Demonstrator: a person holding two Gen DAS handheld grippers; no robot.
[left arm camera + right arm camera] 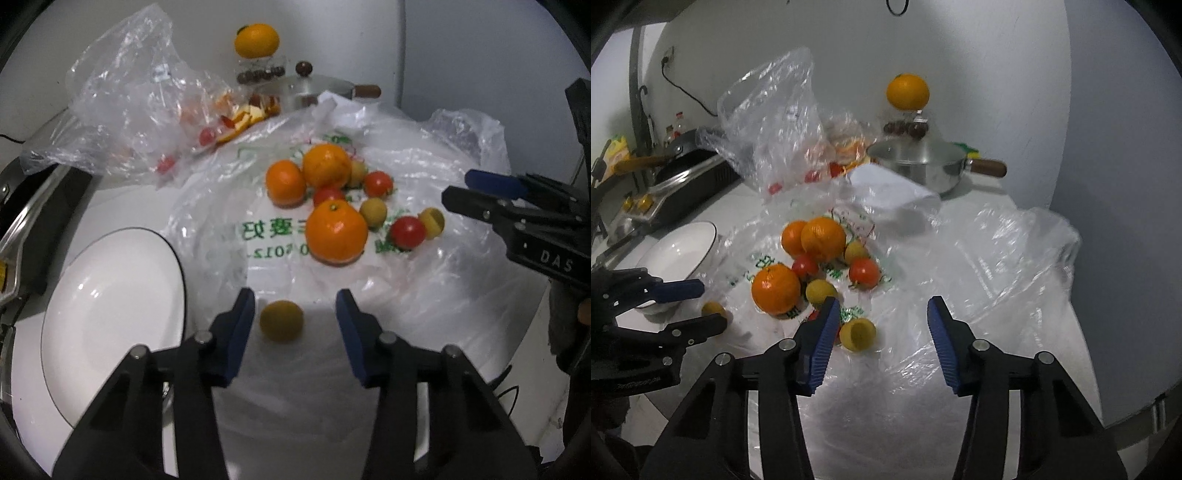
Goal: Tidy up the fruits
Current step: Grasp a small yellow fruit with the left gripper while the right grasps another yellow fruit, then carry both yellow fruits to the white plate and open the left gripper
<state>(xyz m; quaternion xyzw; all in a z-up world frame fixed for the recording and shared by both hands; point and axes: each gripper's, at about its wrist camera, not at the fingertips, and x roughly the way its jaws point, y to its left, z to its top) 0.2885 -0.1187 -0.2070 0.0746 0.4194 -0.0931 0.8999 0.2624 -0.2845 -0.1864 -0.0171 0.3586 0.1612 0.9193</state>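
Lettering "DAS" marks right gripper [480, 188]; both it and left gripper [295, 310] gape, grasping nothing.

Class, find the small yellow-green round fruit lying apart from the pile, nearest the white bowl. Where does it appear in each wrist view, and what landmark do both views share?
Left wrist view: the small yellow-green round fruit sits low at centre, between the open fingers of the left gripper.
Right wrist view: it lies at lower left, by the left gripper's tips.
Shared landmark: the white bowl with a dark rim.
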